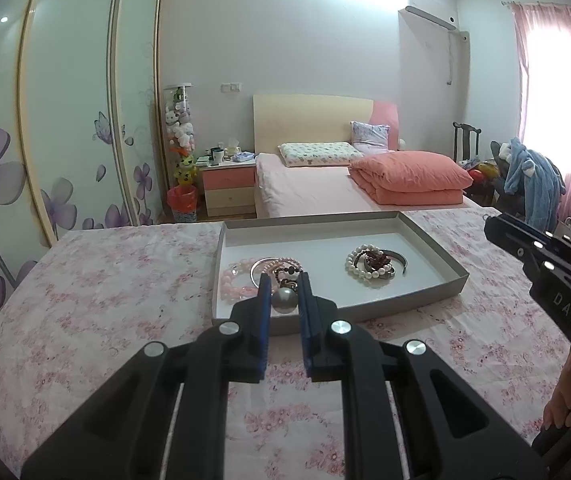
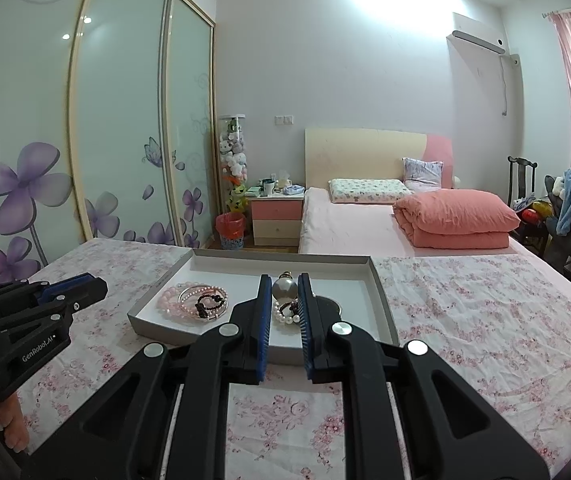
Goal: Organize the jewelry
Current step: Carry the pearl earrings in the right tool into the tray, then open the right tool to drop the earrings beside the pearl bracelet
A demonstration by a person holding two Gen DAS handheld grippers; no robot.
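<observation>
Table: covered by a loose floral cloth; a dragged gripper could likely snag it and shift everything on it.
Tray: shallow and open, lying on the cloth; a knock on its low wall would probably slide it.
Pink bead pile: left half of the tray, strands overlapping; lifting one may pull its neighbours out.
Pearl pile: right half, coiled with a dark bangle; same tangle risk.
Left gripper: pads narrowly apart, seemingly pinching the left ball over the tray's near edge.
Right gripper: likewise on the right ball; smooth spheres may squirt free.
</observation>
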